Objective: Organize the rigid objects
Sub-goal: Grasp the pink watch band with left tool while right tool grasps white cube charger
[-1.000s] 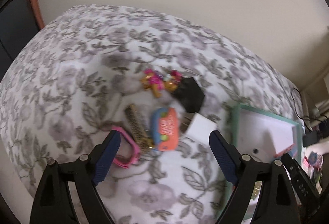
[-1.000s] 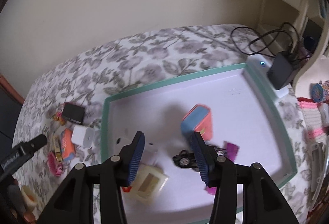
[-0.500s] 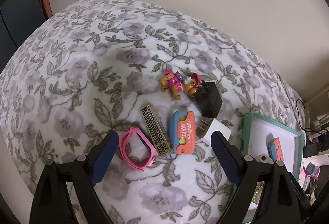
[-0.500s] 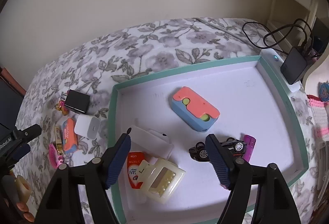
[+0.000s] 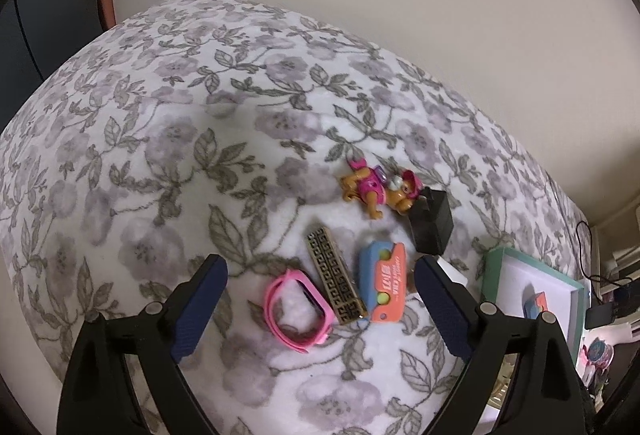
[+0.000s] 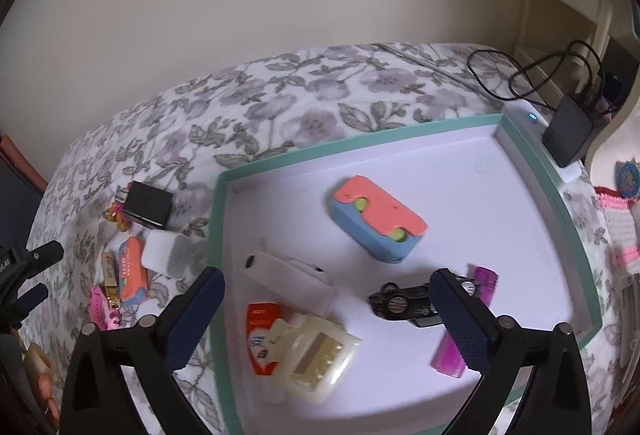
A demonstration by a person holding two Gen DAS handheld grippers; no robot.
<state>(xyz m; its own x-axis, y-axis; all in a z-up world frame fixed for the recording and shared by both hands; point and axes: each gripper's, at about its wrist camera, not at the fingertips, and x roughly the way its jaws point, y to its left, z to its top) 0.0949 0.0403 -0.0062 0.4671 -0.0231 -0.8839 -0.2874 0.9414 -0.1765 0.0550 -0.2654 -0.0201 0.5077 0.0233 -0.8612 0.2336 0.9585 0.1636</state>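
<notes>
My right gripper hovers over the teal-rimmed tray, its jaws opening with nothing between them. In the tray lie an orange-and-blue case, a black toy car, a purple lighter, a white flat case, a cream calculator and a red packet. My left gripper is over loose items on the floral bedspread, its jaws also opening and empty. Below it are a pink band, a gold patterned bar, a second orange-and-blue case, a dog figure, a black cube and a white charger.
A black power adapter with looped cables and a white device with a blue light sit just past the tray's far right corner. A pink-and-white knitted piece lies to the right. A wall runs behind the bed.
The right gripper opened wide and let go of the orange-and-blue case, which now rests in the tray. The left gripper drew back from the loose pile and rolled a little.
</notes>
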